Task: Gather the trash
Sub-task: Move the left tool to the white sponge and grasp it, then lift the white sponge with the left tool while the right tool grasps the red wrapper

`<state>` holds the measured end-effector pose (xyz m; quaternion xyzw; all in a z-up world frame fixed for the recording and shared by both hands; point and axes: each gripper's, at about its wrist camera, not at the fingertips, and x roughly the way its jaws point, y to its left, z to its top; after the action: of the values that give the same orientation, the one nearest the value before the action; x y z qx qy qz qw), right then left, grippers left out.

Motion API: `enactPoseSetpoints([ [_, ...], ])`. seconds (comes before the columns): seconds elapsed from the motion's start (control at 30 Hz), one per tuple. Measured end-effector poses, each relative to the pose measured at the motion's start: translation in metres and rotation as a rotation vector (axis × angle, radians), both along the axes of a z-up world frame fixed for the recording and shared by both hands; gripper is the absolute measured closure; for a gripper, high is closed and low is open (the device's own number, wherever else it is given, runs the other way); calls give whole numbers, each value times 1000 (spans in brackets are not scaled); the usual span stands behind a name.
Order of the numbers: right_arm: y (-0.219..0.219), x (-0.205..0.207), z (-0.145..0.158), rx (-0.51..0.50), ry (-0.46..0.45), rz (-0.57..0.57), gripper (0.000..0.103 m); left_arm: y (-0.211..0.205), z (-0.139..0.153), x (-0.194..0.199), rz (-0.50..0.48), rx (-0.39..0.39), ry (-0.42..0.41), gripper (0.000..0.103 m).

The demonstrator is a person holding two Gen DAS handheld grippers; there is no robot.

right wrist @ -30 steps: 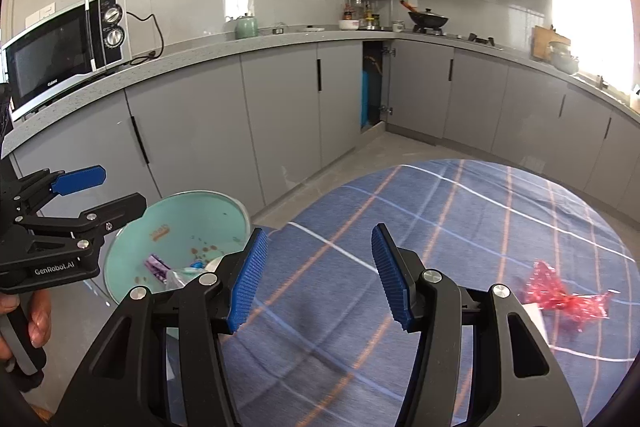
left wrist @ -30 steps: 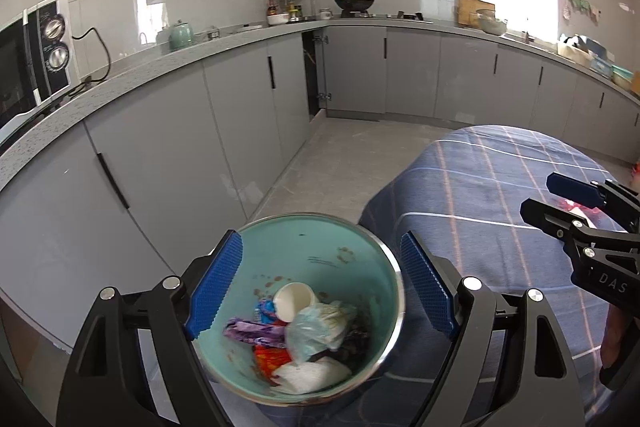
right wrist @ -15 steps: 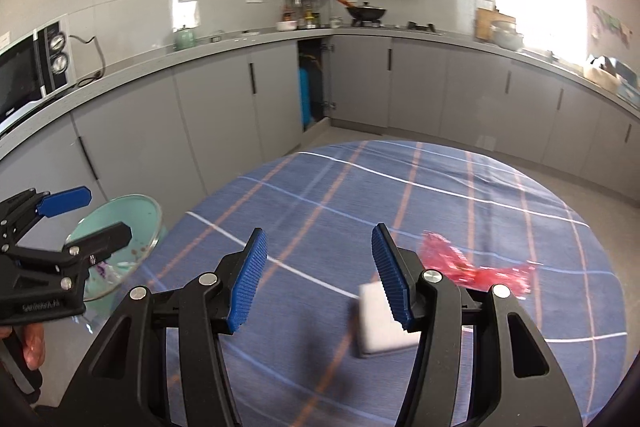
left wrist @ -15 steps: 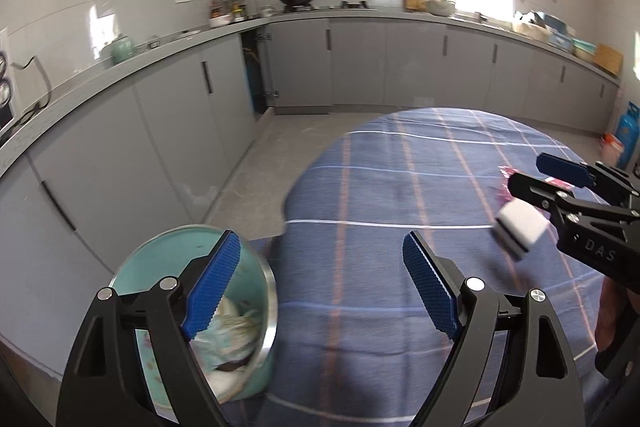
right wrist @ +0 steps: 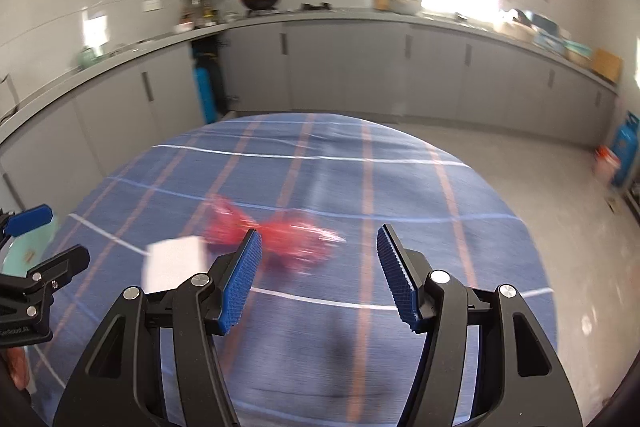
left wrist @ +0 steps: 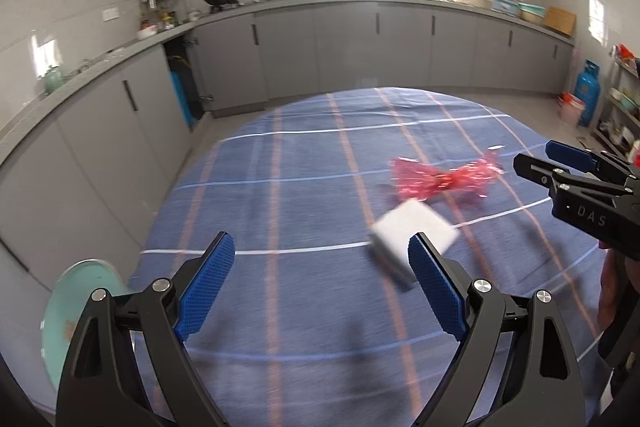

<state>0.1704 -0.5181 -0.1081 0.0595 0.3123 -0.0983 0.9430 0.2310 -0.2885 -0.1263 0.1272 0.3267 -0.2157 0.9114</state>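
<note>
A crumpled red wrapper [left wrist: 444,179] [right wrist: 280,239] lies on the blue checked tablecloth [left wrist: 304,195]. Just nearer than it sits a white box-like piece [left wrist: 414,231] [right wrist: 174,261]. My left gripper [left wrist: 320,279] hovers above the cloth with its jaws opening and nothing between them; the white piece shows just past its right finger. My right gripper [right wrist: 318,267] is also opening and empty, with the red wrapper just beyond its left finger. The green trash bin [left wrist: 76,311] stands off the table's left edge, its contents hidden.
Grey kitchen cabinets [left wrist: 360,51] and a worktop run round the back and left. A blue gas cylinder [left wrist: 586,93] stands on the floor at the far right. The round table's left edge [left wrist: 168,195] drops to the floor beside the bin.
Both grippers have swung right, away from the bin and over the table. The red wrapper and white piece have come closer to the fingers. Both pairs of jaws stand a little wider.
</note>
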Motion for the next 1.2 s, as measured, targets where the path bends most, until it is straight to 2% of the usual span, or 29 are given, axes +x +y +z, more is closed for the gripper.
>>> enactPoseSetpoints([
  [0.1, -18, -6, -4, 8, 2, -33, 39, -23, -7, 3, -25, 8, 25, 16],
  [0.3, -41, -14, -12, 40, 13, -56, 39, -60, -22, 12, -59, 38, 73, 16],
  [0.53, -44, -9, -14, 67, 20, -46, 38, -73, -43, 22, -70, 43, 165, 17],
  [0.6, -42, -5, -13, 73, 21, -37, 38, -74, -47, 23, -83, 43, 184, 26],
  [0.63, -42, -3, -13, 73, 22, -32, 38, -75, -49, 24, -95, 43, 200, 38],
  [0.8, -38, 8, -12, 81, 26, -13, 38, -67, -48, 24, -118, 31, 203, 47],
  [0.97, -27, 23, -10, 95, 33, 38, 38, -48, -41, 23, -103, 33, 170, 47],
  [1.2, -5, 44, -14, 97, 83, 113, 38, 2, -21, 23, -45, 20, 111, 47],
])
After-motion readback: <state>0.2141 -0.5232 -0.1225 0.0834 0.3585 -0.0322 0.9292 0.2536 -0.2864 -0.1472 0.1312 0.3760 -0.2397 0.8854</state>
